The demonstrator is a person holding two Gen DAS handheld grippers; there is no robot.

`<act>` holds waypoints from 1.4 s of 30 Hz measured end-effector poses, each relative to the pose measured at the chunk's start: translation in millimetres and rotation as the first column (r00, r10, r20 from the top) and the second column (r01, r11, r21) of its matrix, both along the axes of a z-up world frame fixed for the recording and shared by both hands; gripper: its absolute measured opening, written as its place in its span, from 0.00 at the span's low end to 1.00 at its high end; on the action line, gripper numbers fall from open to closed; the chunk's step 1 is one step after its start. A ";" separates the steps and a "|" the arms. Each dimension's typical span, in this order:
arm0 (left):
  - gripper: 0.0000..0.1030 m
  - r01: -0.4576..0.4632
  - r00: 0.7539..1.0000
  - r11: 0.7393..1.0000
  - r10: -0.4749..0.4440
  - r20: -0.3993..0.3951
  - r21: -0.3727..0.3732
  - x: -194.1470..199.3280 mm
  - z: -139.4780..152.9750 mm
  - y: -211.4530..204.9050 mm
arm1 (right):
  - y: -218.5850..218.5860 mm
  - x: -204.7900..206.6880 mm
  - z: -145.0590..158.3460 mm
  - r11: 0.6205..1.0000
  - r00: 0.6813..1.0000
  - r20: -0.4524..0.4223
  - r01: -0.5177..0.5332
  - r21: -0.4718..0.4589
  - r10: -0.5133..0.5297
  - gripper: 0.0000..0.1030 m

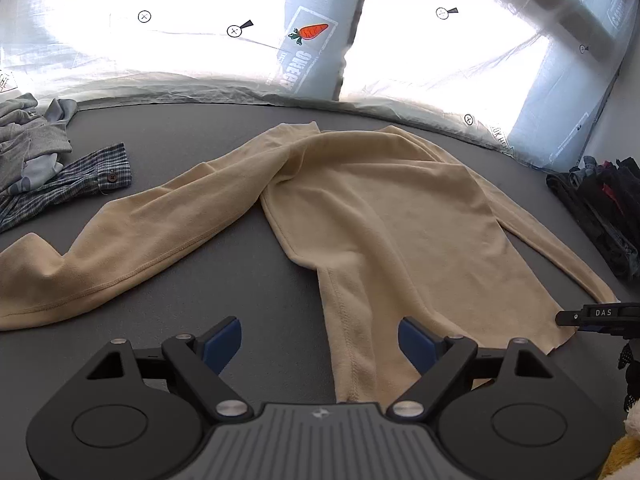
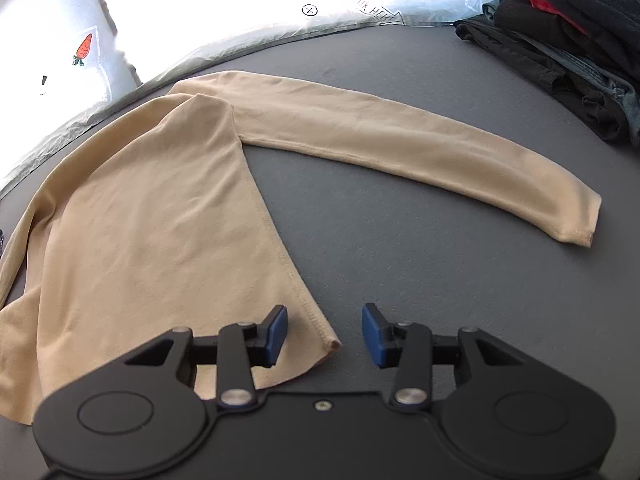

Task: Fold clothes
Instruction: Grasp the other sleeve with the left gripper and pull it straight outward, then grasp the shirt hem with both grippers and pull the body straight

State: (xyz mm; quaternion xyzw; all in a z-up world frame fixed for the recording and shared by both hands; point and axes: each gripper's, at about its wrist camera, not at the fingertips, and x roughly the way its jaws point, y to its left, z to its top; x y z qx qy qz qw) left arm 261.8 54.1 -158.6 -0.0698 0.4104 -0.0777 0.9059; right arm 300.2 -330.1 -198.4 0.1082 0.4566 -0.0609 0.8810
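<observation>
Left wrist view: beige long-sleeve top (image 1: 384,208) lies spread on grey table (image 1: 240,288), both hand-held grippers over its near hem.

Left hand-held gripper (image 1: 320,344) has jaws wide apart, nothing gripped; hem fabric runs between blue pads (image 1: 222,344) w/o touching them. Right hand-held gripper (image 2: 325,334) is partly open, hem corner of top lies btwn its pads, not pinched; in left view its tip (image 1: 596,316) shows at right edge, just beside the hem. One sleeve stretches to the left, other to the right in right wrist view. Pile of grey and plaid clothes (image 1: 52,168) sits far left on table; dark clothes stack (image 2: 572,52) far right, well apart from top.
</observation>
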 end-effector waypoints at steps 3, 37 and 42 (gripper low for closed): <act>0.84 0.002 0.999 1.000 -0.003 -0.052 -0.012 4.4 -12.9 -9.5 | 2.0 1.7 0.2 0.997 0.997 -0.004 -0.071 -0.018 0.071 0.24; 0.54 -0.243 0.954 0.965 0.256 -0.158 0.097 -37.4 4.7 -2.8 | -30.7 -52.8 35.6 0.978 0.978 0.005 -0.208 -0.019 0.208 0.37; 0.55 -0.198 0.974 0.967 0.213 -0.082 0.160 15.0 17.4 2.7 | -29.3 -15.8 42.8 0.977 0.978 0.038 -0.205 -0.052 0.207 0.37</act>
